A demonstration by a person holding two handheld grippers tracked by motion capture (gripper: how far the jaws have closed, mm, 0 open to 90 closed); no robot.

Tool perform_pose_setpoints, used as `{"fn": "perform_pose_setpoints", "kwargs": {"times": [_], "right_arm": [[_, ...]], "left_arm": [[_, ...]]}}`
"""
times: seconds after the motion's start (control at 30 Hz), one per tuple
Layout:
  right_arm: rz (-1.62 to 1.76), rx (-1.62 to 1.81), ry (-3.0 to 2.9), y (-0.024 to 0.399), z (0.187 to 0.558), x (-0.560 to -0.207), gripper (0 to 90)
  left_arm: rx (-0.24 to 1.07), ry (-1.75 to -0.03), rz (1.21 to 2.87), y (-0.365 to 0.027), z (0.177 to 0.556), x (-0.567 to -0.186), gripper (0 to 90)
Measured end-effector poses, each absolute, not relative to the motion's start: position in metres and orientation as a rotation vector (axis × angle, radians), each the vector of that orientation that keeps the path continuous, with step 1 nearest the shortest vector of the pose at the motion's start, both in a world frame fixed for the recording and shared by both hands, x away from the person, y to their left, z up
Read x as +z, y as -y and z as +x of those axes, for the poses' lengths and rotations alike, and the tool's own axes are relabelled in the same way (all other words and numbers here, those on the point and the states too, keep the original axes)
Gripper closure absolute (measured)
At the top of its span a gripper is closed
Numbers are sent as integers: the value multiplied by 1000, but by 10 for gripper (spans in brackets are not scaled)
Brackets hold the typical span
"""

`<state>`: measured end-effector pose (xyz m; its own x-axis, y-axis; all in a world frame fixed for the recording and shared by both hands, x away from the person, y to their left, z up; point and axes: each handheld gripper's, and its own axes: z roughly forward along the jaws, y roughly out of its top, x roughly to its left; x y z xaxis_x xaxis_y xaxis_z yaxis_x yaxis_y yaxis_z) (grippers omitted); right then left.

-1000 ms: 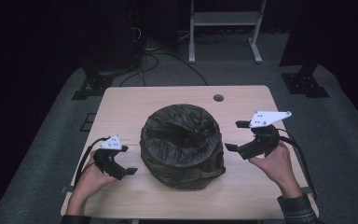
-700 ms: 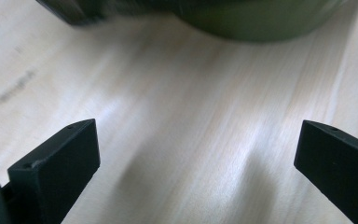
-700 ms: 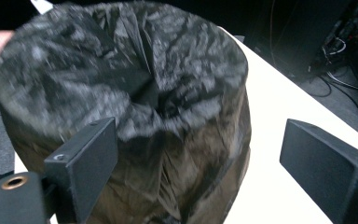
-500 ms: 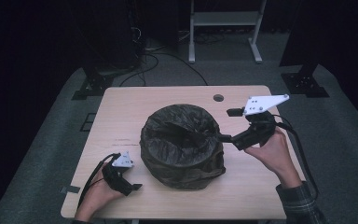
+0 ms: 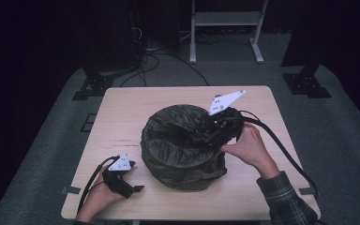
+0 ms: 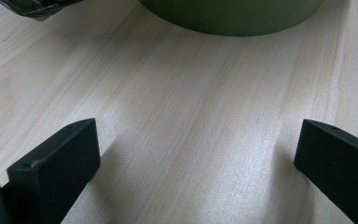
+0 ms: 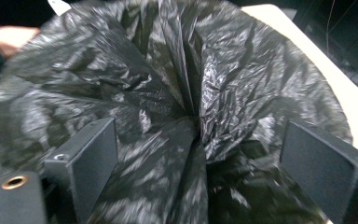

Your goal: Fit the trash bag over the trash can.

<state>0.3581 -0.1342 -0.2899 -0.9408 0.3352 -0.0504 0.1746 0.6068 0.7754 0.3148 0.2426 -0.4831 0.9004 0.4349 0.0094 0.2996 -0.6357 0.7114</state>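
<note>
My right tongs [image 5: 201, 138] hang spread wide and gripping nothing over the bin's mouth, the black bag [image 7: 186, 93] lining the bin mid-table directly below them, while my left tongs [image 5: 130, 189], also released, rest on the table [image 5: 122, 112] just beside the bin [image 6: 233, 18].

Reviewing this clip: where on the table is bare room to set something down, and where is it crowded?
The wooden table is bare along its far edge behind the bag-lined bin, and in the far-left corner. A narrow strip runs along the near edge between the hands. Crowded: the middle, taken by the bin with the right gripper over it, and the near-left corner, where the left gripper rests.
</note>
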Motion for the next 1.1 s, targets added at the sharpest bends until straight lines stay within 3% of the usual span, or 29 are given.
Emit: {"fn": "perform_pose_setpoints", "kwargs": {"times": [0.7, 1.1], "right_arm": [[364, 897, -2875, 77, 371, -316, 99], [372, 730, -2961, 68, 373, -318, 111]], "left_arm": [[236, -533, 2302, -241, 315, -483, 0], [234, -529, 2303, -241, 315, -483, 0]]}}
